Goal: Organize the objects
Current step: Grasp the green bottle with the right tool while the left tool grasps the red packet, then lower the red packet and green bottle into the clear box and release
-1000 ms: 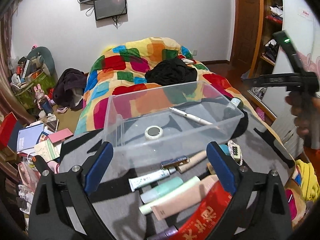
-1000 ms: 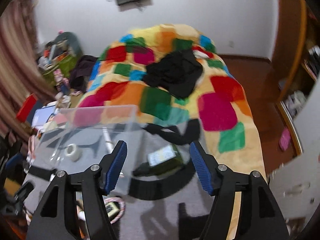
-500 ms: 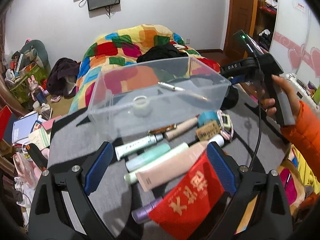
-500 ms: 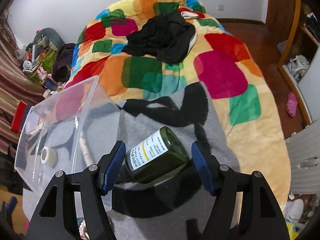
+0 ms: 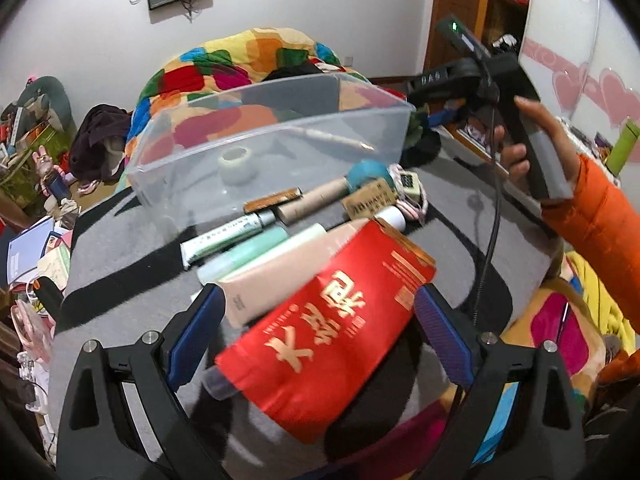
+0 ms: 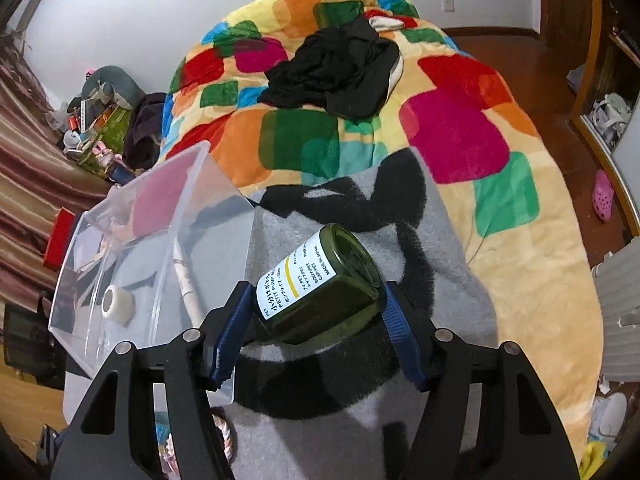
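The right gripper (image 6: 316, 314) is closing its 2 blue pads around a dark green bottle (image 6: 320, 284) lying on a grey blanket (image 6: 440, 280) just beside a clear plastic bin (image 6: 160, 240). The left gripper (image 5: 316, 320) stands apart, straddling a red pouch (image 5: 320, 332) without clamping it. Tubes (image 5: 256, 248) lie between pouch and bin. Beyond, a patchwork quilt (image 6: 440, 128) covers the bed, under a white wall (image 5: 320, 8).
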Action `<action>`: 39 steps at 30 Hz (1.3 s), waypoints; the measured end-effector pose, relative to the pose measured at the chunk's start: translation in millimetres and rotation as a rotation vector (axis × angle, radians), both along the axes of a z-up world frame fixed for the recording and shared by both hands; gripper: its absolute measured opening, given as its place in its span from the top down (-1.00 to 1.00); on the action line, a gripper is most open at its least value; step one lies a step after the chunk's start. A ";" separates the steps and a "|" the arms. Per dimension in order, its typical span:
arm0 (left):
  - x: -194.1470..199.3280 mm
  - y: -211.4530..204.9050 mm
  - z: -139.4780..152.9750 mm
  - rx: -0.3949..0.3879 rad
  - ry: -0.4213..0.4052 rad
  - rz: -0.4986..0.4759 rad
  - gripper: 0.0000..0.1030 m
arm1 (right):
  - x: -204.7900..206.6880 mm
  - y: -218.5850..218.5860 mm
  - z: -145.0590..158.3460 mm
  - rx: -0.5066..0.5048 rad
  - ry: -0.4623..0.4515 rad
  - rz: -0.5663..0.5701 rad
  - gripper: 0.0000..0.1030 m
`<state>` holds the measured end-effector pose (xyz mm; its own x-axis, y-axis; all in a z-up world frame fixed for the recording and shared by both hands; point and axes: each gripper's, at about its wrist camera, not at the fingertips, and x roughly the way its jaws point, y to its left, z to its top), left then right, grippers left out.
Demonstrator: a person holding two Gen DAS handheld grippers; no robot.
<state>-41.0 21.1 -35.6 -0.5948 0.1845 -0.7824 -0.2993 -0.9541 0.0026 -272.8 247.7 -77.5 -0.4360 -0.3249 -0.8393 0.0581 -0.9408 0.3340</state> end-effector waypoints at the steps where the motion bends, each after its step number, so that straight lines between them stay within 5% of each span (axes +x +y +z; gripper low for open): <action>1: 0.6 1.9 -1.6 -0.002 -0.005 -0.008 -0.87 | 4.1 1.2 4.9 0.012 0.017 0.002 -0.18; 16: -5.6 15.2 -16.5 -0.013 0.027 -0.019 -0.85 | 97.0 18.7 61.3 0.114 0.169 0.116 -0.19; 18: -2.0 17.5 -16.6 -0.016 0.038 -0.024 -0.52 | 104.9 16.1 61.5 0.108 0.168 0.135 -0.19; 21: 1.5 21.1 -17.3 -0.026 0.041 -0.028 -0.28 | 115.3 10.5 60.0 0.093 0.163 0.162 -0.19; 35: 16.0 42.8 -20.0 -0.132 0.130 -0.054 -0.09 | 147.1 -29.2 53.1 0.041 0.153 0.271 -0.19; 39: 14.8 32.8 -12.2 -0.096 0.142 -0.025 -0.08 | 149.1 -35.8 57.9 0.024 0.165 0.281 -0.19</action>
<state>-26.2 53.9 -47.8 -0.6967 0.1288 -0.7057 -0.3130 -0.9398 0.1374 -123.7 211.9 -19.5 -0.4633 -0.4326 -0.7734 0.3678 -0.8879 0.2763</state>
